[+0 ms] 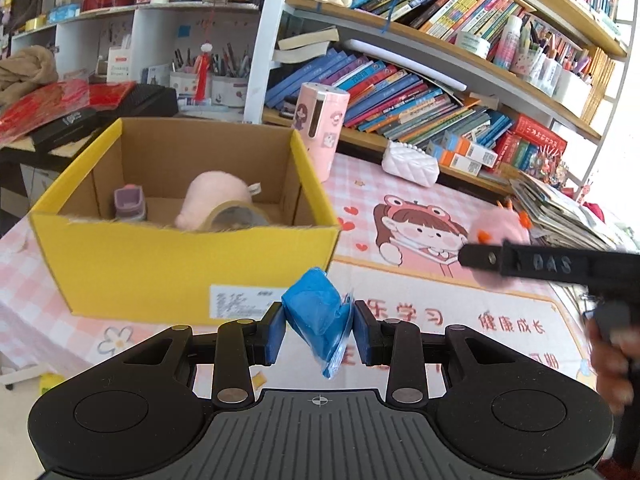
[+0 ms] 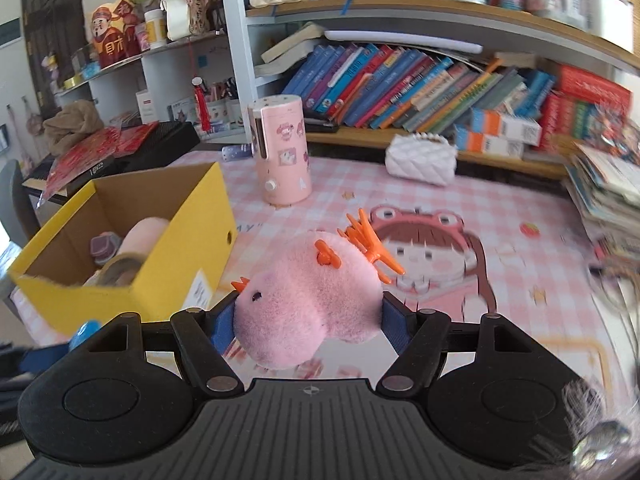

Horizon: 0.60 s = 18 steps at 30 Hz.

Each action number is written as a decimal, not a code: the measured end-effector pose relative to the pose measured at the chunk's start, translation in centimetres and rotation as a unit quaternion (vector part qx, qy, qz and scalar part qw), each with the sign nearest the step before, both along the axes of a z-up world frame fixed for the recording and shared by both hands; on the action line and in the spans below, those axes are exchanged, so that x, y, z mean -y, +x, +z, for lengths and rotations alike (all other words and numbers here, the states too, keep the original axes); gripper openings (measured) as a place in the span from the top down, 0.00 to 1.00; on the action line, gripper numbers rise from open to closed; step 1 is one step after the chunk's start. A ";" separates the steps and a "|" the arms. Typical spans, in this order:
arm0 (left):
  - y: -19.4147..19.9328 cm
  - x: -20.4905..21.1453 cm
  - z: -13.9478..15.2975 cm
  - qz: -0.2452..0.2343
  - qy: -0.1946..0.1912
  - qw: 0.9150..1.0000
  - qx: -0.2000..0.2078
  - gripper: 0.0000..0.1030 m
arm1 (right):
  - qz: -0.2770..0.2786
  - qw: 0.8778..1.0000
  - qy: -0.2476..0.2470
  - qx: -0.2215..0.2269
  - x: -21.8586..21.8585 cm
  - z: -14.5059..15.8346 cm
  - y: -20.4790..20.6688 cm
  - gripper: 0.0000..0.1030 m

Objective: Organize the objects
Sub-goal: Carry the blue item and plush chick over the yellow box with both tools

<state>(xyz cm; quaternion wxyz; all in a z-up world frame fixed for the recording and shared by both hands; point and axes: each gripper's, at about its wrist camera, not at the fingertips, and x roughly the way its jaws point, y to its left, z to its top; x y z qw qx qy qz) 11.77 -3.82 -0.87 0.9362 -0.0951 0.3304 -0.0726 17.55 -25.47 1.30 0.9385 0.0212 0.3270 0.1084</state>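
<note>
Bookshelves crammed with leaning books rise behind a table [image 2: 520,248] covered in a pink checked cloth with a cartoon girl printed on it; a yellow cardboard box [image 1: 168,264] stands open on that cloth, and everything else sits around it; inside the box lie a pink plush piece [image 1: 216,196], a roll of brown tape [image 1: 236,216] and a small purple item [image 1: 129,202]; just in front of the box the left gripper [image 1: 320,330] is clenched on a crumpled blue packet [image 1: 316,312]; to the right of the box the right gripper [image 2: 308,324] grasps a pink plush toy [image 2: 308,296] with orange spikes, raised off the cloth; behind the box stands a pink cylindrical container [image 1: 320,128], and farther right of it a white quilted purse [image 1: 410,164]
</note>
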 end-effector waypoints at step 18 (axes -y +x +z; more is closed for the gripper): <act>-5.9 -5.9 -0.3 -0.031 -0.014 0.999 -0.009 0.67 | -0.031 0.999 -0.019 -0.034 -7.7 -1.8 -10.6 0.33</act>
